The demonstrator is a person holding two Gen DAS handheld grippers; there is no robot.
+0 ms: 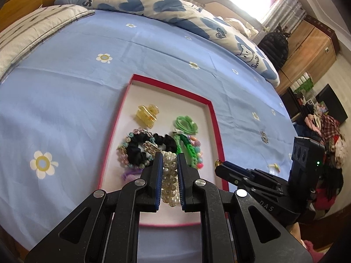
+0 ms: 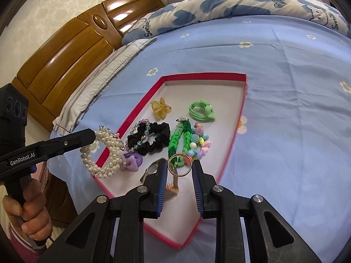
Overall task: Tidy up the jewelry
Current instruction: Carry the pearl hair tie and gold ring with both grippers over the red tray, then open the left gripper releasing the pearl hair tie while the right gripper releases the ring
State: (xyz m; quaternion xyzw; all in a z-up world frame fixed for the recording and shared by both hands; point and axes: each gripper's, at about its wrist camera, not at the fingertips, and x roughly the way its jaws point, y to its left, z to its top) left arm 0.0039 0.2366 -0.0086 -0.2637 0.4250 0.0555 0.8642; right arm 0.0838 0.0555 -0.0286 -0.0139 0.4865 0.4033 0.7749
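A red-rimmed white tray (image 1: 214, 118) (image 2: 243, 92) lies on the blue bed sheet. In it are a yellow hair claw (image 1: 146, 113) (image 2: 160, 108), a green hair tie (image 1: 186, 124) (image 2: 201, 110), a black scrunchie (image 1: 140, 151) (image 2: 151, 140), a green braided charm with coloured beads (image 1: 190, 151) (image 2: 182, 142) and a purple tie (image 2: 131, 161). My left gripper (image 1: 170, 159) (image 2: 96, 135) is shut on a pearl bracelet (image 1: 169, 179) (image 2: 107, 153), held above the tray's near-left edge. My right gripper (image 2: 179, 166) (image 1: 221, 164) is shut on a gold ring (image 2: 179, 165) over the tray.
A rolled blue-and-white duvet (image 1: 153, 2) (image 2: 241, 4) lies along the far side of the bed. A pillow (image 2: 98, 76) and wooden headboard (image 2: 65, 50) are at the left. A small yellow item (image 1: 274, 166) lies on the sheet right of the tray.
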